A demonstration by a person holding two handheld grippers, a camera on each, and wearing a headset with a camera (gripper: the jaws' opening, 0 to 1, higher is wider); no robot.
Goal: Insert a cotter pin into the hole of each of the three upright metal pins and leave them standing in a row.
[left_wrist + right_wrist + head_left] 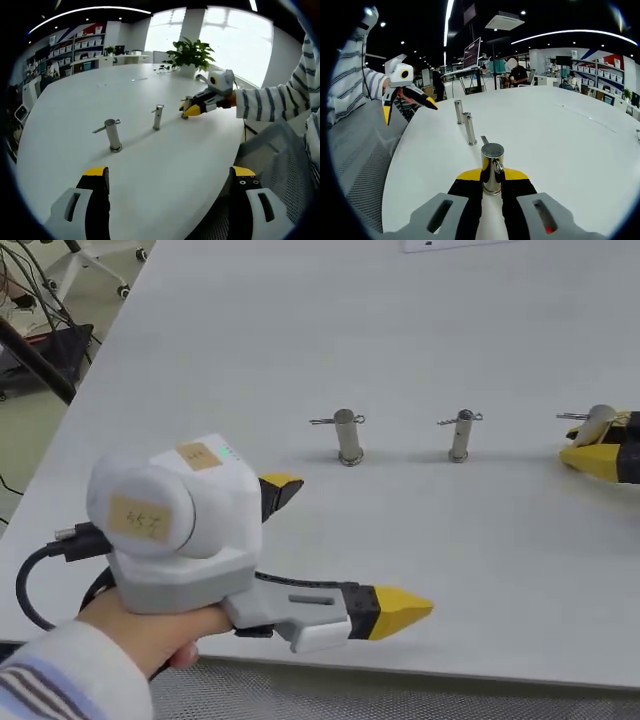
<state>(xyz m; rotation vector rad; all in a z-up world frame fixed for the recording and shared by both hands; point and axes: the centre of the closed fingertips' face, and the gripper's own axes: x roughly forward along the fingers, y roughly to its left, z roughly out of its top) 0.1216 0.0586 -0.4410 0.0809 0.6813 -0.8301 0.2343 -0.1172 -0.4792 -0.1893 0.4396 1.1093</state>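
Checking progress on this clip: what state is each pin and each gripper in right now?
Left pin: upright, cotter pin in, free.
Middle pin: upright, cotter pin in, free.
Right pin: cotter pin in, held between jaws.
Left gripper: open, empty.
Right gripper: shut on right pin.

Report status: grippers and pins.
Left gripper open, empty. Right gripper shut on end pin, cotter in. First pin and middle pin upright, cottered. No obstruction seen.
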